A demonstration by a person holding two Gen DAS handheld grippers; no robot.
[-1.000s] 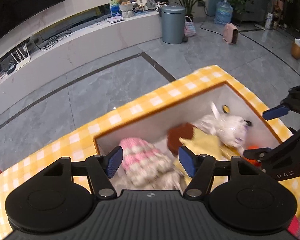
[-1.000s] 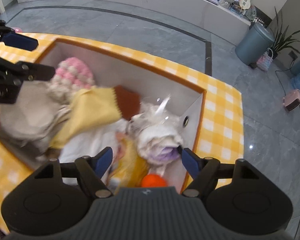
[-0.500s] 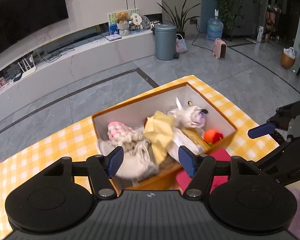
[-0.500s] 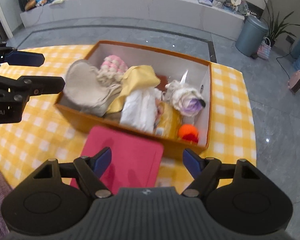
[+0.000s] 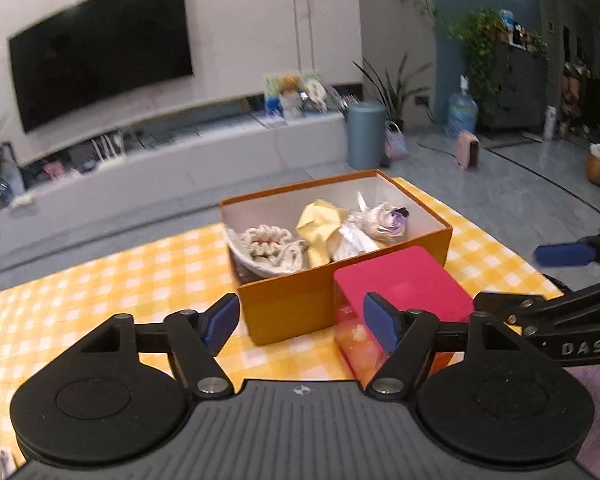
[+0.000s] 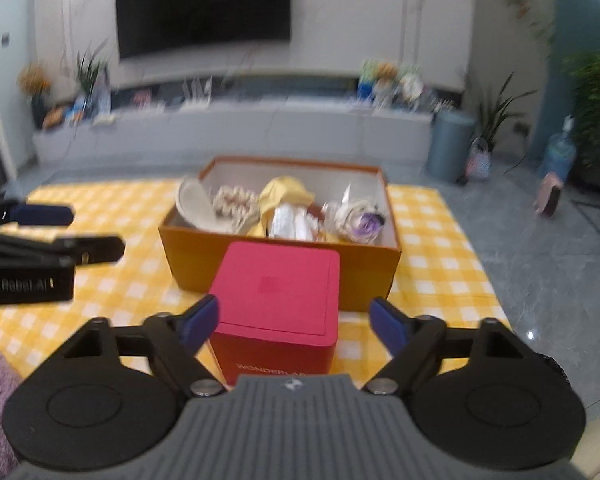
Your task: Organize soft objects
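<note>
Hovering level, both tools (image 5: 302,322) (image 6: 294,324) gape, facing the orange box (image 6: 284,268).

wall TV (image 5: 100,46) | grey bin (image 5: 366,135) | water jug (image 5: 462,114) | potted plant (image 6: 496,114)

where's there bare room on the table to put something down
Bare checked cloth lies left of the orange box, and a narrower strip to its right. The box itself is packed with soft things, and the red box sits right against its near wall, so the middle front is crowded.
</note>
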